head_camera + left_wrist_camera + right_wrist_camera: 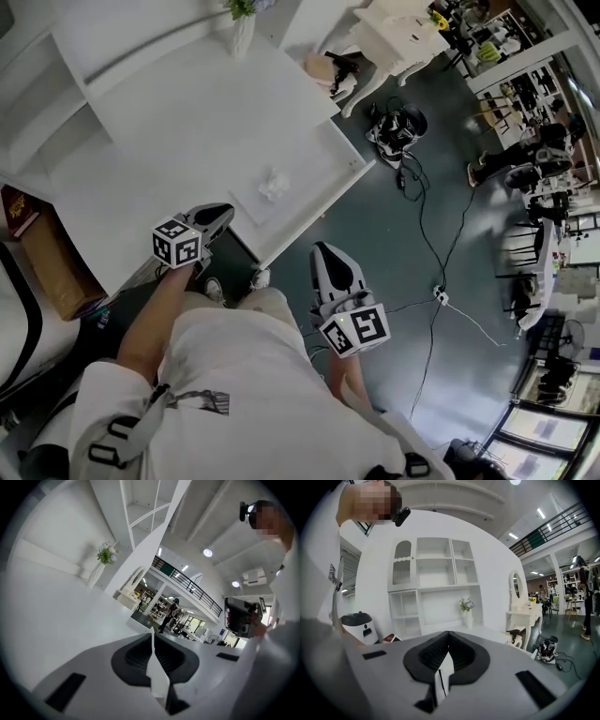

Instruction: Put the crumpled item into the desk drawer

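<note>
A small crumpled white item lies on the white desk, near its front edge. My left gripper hovers at that front edge, just left of and below the crumpled item and apart from it. Its jaws are shut, and in the left gripper view the left gripper has nothing between its tips. My right gripper hangs over the dark floor to the right of the desk's corner. In the right gripper view the right gripper is also shut and empty. I cannot make out a drawer for certain.
A vase with flowers stands at the desk's back by the white shelves. A brown box sits on the floor at left. A white dressing table, a device with cables and a power strip lie to the right.
</note>
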Available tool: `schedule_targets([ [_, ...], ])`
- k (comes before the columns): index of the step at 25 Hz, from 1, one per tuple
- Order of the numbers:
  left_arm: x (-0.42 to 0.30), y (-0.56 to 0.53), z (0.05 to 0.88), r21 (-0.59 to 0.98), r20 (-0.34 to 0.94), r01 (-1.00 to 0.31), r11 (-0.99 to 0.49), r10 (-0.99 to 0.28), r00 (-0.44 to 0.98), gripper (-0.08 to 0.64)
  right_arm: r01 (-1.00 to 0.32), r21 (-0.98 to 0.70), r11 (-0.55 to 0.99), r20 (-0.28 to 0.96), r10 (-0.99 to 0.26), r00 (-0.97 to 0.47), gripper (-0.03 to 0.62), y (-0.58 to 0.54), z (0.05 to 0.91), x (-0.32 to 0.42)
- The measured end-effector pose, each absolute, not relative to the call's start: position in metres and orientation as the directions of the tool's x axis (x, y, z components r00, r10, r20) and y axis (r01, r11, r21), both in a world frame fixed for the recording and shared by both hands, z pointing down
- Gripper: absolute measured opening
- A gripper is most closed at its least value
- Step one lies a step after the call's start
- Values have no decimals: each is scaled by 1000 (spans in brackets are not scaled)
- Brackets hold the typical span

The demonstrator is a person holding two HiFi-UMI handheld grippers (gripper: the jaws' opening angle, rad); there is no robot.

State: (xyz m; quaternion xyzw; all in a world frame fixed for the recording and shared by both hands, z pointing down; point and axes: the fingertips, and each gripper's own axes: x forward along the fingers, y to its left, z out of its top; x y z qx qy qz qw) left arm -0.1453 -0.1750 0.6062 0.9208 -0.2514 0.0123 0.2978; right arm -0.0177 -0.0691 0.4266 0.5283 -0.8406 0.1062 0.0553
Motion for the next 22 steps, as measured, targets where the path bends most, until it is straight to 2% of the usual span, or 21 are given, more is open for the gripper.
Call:
schedule_targets([
  [8, -176, -208, 558, 343, 222, -653, -675, -617, 755, 20, -890, -112, 441, 178, -873, -455, 9, -91, 419, -13],
  [16, -198, -223, 462, 128, 102, -750, -649, -744, 661, 20, -884, -107, 455, 122, -876, -466, 9, -122, 400, 15],
  [22, -202, -225, 393, 38, 2, -792, -610, -792, 610, 20, -890, -101, 445, 69, -889, -452, 9, -144, 378, 51],
])
